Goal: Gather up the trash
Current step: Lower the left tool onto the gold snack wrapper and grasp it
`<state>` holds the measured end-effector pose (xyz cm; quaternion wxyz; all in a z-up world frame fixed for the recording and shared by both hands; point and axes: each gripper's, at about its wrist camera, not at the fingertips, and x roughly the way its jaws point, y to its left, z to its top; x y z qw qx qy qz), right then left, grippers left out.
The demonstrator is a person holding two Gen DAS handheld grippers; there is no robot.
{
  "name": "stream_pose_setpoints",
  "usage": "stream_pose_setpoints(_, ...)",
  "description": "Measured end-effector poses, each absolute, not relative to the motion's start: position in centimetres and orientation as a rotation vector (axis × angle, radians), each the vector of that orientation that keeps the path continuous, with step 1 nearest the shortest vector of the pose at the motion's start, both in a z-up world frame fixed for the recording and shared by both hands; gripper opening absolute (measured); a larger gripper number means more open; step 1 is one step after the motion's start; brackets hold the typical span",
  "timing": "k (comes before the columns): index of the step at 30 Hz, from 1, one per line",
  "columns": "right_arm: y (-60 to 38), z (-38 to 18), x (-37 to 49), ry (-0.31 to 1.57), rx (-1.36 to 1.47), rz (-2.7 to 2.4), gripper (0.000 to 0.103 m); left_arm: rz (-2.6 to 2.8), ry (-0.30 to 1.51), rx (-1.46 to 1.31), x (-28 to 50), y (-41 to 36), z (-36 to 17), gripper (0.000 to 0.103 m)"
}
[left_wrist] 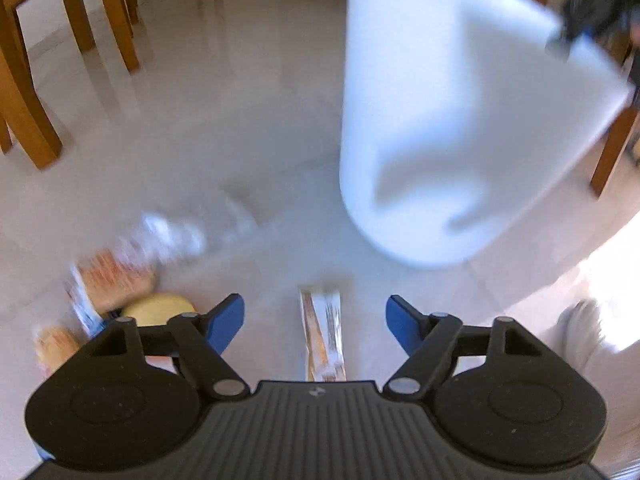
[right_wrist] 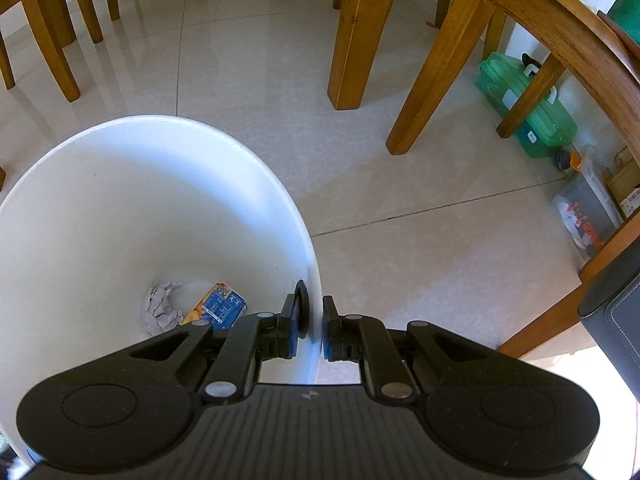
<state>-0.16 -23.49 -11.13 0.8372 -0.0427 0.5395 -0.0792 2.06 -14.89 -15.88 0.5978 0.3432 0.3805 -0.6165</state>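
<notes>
My left gripper (left_wrist: 315, 314) is open above the tiled floor, with a long orange-and-white wrapper (left_wrist: 323, 336) lying between and below its blue fingers, untouched. To its left lie a clear plastic bottle (left_wrist: 180, 236), orange snack packets (left_wrist: 116, 276) and a yellow round item (left_wrist: 160, 309), all blurred. The white bin (left_wrist: 448, 128) stands tilted to the right. My right gripper (right_wrist: 315, 320) is shut on the white bin's rim (right_wrist: 316, 304). Inside the bin lie a crumpled grey paper (right_wrist: 160, 308) and a blue-and-orange carton (right_wrist: 218, 306).
Wooden chair and table legs (right_wrist: 360, 36) ring the floor at the back and right. A green plastic case (right_wrist: 528, 112) and a clear storage box (right_wrist: 588, 208) sit under the furniture at right. A dark grey cylinder (right_wrist: 616, 320) stands at far right.
</notes>
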Motion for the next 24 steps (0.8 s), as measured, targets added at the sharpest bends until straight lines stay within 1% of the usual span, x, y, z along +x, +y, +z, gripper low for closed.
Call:
stream_pose_setpoints(1, -23.5, -11.1, -0.2, 1.142, -0.09, -0.168, 0.013, -1.42, 0.896, 0.808, 2.0, -14.5, -17.1, 0.071)
stream_pose_setpoints(6, -23.5, -11.1, -0.2, 1.141, -0.09, -0.168, 0.013, -1.379, 0.901, 0.869, 0.9, -14.3, -21.7, 0.066)
stream_pose_setpoints(7, -23.6, -11.1, -0.2, 1.141, -0.089, -0.168, 0.013, -1.368, 0.899, 0.886, 0.8, -14.4, -22.4, 0.062)
stream_pose_setpoints(10, -23.7, -11.1, -0.2, 1.141, -0.088, -0.166, 0.013, -1.353, 0.863, 0.926, 0.4, -14.1, -24.3, 0.057)
stream_pose_setpoints(20, -23.8, -11.2, -0.1, 1.146, -0.078, -0.164, 0.013, -1.302, 0.91, 0.902, 0.4, -14.7, -26.1, 0.056)
stream_pose_setpoints(23, -23.8, -11.2, -0.2, 1.146, -0.075, -0.164, 0.013, -1.309, 0.914, 0.889, 0.5, -14.8, -26.2, 0.051)
stream_pose_setpoints(24, -23.8, -11.2, -0.2, 1.147, -0.074, -0.164, 0.013, -1.314, 0.917, 0.888, 0.5, -14.9, -26.2, 0.045)
